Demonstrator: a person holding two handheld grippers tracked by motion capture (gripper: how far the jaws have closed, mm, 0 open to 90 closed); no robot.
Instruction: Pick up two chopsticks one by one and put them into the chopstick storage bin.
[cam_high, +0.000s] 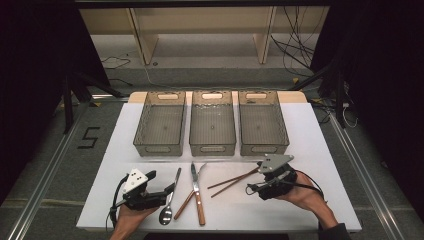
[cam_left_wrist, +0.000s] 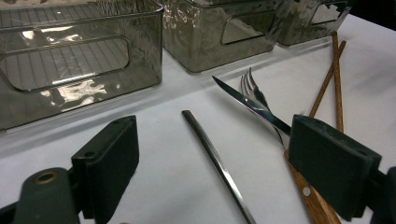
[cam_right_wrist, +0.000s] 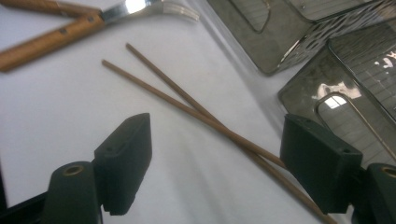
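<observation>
Steel spoon (cam_high: 169, 200) at six o'clock on worktop (cam_high: 310, 150), handle between released left hand-held gripper (cam_high: 170, 192) jaws; lower squarely, clench mid-handle; right hand-held gripper (cam_high: 260, 172) released over chopsticks (cam_high: 232, 181).

Three smoky plastic bins (cam_high: 212, 125) in row at far side of white table (cam_high: 310, 150); cables (cam_high: 295, 45) on floor beyond.
</observation>
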